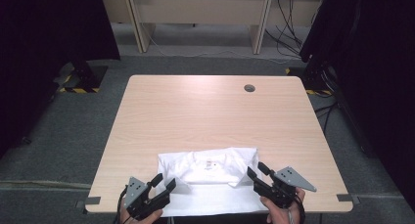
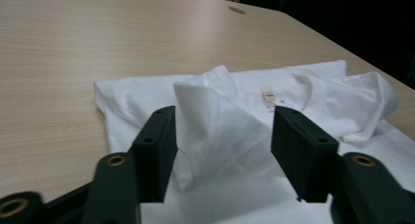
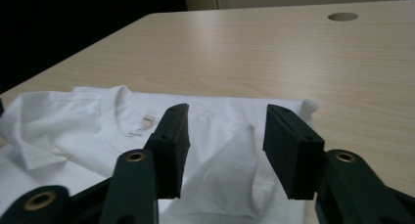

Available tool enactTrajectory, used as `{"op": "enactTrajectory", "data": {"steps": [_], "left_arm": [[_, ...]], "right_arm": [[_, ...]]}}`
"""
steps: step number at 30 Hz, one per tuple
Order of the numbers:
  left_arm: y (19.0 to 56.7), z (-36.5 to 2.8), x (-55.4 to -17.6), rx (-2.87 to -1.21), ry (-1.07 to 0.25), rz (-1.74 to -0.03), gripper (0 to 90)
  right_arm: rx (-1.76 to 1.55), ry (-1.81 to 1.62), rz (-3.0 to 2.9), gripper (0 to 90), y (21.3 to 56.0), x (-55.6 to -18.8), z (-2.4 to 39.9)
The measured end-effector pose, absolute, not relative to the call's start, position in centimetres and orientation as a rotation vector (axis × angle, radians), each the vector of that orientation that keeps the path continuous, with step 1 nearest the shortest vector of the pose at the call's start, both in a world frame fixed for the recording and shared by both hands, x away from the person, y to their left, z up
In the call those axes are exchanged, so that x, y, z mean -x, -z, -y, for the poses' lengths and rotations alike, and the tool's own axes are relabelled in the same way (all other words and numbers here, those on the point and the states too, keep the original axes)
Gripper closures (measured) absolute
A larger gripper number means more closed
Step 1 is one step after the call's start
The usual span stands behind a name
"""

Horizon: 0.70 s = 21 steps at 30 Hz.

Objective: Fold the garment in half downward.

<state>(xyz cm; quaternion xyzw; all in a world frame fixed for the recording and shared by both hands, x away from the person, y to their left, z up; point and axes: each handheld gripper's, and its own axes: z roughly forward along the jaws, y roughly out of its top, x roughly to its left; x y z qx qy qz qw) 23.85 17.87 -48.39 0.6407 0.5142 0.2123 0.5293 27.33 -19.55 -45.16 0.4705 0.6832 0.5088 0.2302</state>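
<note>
White T-shirt (image 1: 208, 170) lies folded at the near edge of the wooden table (image 1: 210, 111), about midway between the two near corners, with its collar and a small neck label (image 1: 209, 164) facing up and its lower part reaching the table's front edge. Both sleeve areas are turned inward over the chest, leaving soft raised folds on either side of the collar. At the shirt's near left corner sits the left gripper (image 1: 164, 183), held in a hand (image 1: 142, 216) that comes in over the near edge; in the left gripper view its two black jaws stand parted, about halfway, with a peaked fold of white cloth (image 2: 215, 121) standing up between them, and the pads do not press on it. At the shirt's near right corner the right gripper (image 1: 258, 171) is held in the other hand (image 1: 281, 212), its jaws likewise parted to a middling width; in the right gripper view a ridge of fabric (image 3: 230, 170) rises in the gap between the pads, with space showing on both sides, so nothing is clamped. A round cable hole (image 1: 249, 88) sits near the table's far right corner, well apart from the shirt.
</note>
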Motion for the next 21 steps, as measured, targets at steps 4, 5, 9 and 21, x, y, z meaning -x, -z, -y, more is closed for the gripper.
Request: {"op": "enactTrajectory", "data": {"steps": [4, 5, 9, 21], "left_arm": [[48.5, -17.0, -24.4, -1.596, -0.504, -1.234, 33.1], [48.6, -16.7, -24.6, -1.605, -0.506, -1.239, 32.6], [49.2, -15.7, -25.7, -1.699, -0.475, -1.258, 33.3], [49.2, -14.5, -30.3, -1.782, -0.453, -1.322, 35.3]], "right_arm": [[-1.308, -1.314, -1.952, 43.0, 45.8, -28.2, 19.4], [-1.308, -1.301, -1.97, 43.1, 46.0, -28.4, 19.3], [-1.3, -1.249, -2.044, 43.6, 46.9, -28.8, 18.6], [-1.364, -1.097, -2.134, 44.6, 48.5, -31.7, 18.2]]}}
